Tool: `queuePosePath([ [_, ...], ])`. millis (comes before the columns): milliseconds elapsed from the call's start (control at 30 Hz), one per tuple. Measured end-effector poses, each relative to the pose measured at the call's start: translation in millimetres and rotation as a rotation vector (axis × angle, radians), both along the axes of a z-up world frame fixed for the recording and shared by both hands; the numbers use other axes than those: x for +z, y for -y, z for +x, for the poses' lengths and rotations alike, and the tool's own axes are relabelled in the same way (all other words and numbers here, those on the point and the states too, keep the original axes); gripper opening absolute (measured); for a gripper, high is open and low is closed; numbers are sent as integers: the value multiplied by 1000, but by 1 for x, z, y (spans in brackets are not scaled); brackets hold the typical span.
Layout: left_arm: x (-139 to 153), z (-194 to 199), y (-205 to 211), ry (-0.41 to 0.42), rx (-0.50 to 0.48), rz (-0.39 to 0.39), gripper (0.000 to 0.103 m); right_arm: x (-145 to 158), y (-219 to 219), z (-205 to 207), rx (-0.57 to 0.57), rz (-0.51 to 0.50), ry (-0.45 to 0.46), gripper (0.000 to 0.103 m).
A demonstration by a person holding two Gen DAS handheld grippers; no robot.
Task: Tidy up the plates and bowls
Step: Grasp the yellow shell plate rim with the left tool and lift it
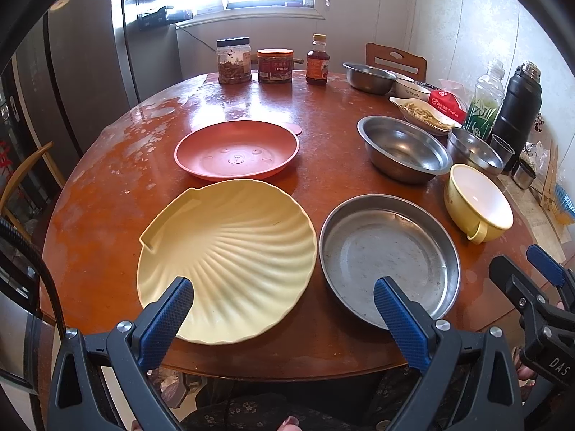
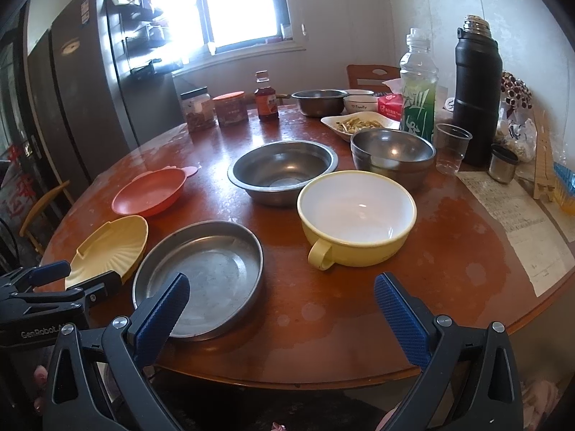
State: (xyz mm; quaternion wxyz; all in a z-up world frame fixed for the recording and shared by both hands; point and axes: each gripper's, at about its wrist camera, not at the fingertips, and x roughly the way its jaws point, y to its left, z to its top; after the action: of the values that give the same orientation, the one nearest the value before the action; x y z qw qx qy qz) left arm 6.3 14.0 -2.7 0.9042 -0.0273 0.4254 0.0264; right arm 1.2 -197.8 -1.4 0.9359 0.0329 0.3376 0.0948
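On the round wooden table (image 1: pixel 323 186) lie a yellow shell-shaped plate (image 1: pixel 230 255) (image 2: pixel 107 251), a flat steel pan (image 1: pixel 388 255) (image 2: pixel 201 276) to its right, and a pink bear-face plate (image 1: pixel 235 151) (image 2: pixel 149 192) behind. A yellow cup-bowl with a handle (image 1: pixel 476 208) (image 2: pixel 355 219) and two steel bowls (image 1: pixel 402 149) (image 2: pixel 282 172) (image 2: pixel 391 152) stand further right. My left gripper (image 1: pixel 284 294) hangs open above the near edge, between shell plate and pan. My right gripper (image 2: pixel 282 292) is open too, near the pan and the cup-bowl. Neither holds anything.
Jars (image 1: pixel 233 61) and a sauce bottle (image 1: pixel 318 59) line the far edge. Another steel bowl (image 2: pixel 316 102), a dish of food (image 2: pixel 354 122), a green bottle (image 2: pixel 418 86), a black flask (image 2: pixel 476 97), a plastic cup (image 2: pixel 451 147) and papers (image 2: pixel 517 222) crowd the right side.
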Motion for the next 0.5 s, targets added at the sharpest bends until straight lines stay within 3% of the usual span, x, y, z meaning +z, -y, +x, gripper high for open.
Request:
queuePosePath([
  [500, 5, -9, -56, 10, 126, -40, 101, 21, -55, 27, 195, -55, 59, 103],
])
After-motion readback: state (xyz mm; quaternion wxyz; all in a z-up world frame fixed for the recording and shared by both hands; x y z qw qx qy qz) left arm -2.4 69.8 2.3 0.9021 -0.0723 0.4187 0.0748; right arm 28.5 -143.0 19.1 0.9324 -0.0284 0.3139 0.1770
